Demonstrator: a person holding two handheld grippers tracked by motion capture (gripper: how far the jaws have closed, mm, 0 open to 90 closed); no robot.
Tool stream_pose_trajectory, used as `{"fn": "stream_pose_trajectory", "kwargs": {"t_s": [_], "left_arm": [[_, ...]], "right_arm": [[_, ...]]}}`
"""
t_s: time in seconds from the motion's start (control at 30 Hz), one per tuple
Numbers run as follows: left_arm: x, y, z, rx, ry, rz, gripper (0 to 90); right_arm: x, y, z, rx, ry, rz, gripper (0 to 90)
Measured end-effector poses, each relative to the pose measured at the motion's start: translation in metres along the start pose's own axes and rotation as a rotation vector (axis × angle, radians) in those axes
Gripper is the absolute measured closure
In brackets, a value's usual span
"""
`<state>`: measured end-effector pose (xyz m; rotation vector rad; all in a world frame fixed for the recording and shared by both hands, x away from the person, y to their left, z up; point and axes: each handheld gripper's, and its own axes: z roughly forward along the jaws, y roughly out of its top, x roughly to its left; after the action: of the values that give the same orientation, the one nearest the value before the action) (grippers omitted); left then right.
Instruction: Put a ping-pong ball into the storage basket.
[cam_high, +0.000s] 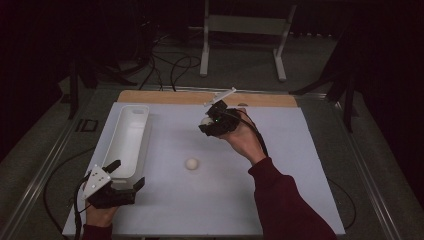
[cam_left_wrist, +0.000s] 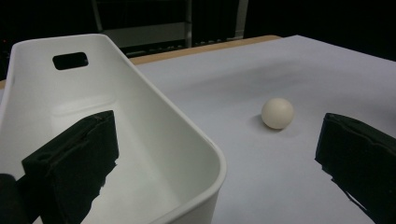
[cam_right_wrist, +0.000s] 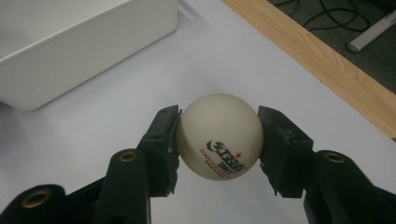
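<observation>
white frame, floor cables, wooden table edge

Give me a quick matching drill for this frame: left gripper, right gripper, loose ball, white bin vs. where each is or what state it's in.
Things:
1. left gripper
2. right gripper
3. loose ball
4. white bin

States or places:
A. lying free on the white table, mid-table
B. shut on a printed ping-pong ball
C. jaws open, one jaw inside the bin, one outside
D. along the table's left side, nothing visible inside

Pairs: 1-C, 2-B, 3-A, 4-D
</observation>
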<state>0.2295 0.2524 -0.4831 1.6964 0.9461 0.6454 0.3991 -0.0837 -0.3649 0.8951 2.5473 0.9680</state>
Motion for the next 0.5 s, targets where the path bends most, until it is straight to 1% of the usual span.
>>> {"fn": "stream_pose_trajectory", "kwargs": {"t_s": [0.03, 0.2, 0.5], "left_arm": [[-0.0001, 0.0, 0.0001, 0.0, 0.0, 0.0, 0.0], [0.0, 0.0, -0.0001, 0.0, 0.0, 0.0, 0.0], [0.0001, 0.0, -0.0001, 0.0, 0.0, 0.001, 0.0]], "right_arm": [[-0.0001, 0.0001, 0.0006, 0.002, 0.002, -0.007, 50.6], [0.0018, 0.0009, 0.0034, 0.008, 0.004, -0.012, 50.6], [0.0052, 0.0051, 0.004, 0.002, 0.008, -0.025, 50.6]]}}
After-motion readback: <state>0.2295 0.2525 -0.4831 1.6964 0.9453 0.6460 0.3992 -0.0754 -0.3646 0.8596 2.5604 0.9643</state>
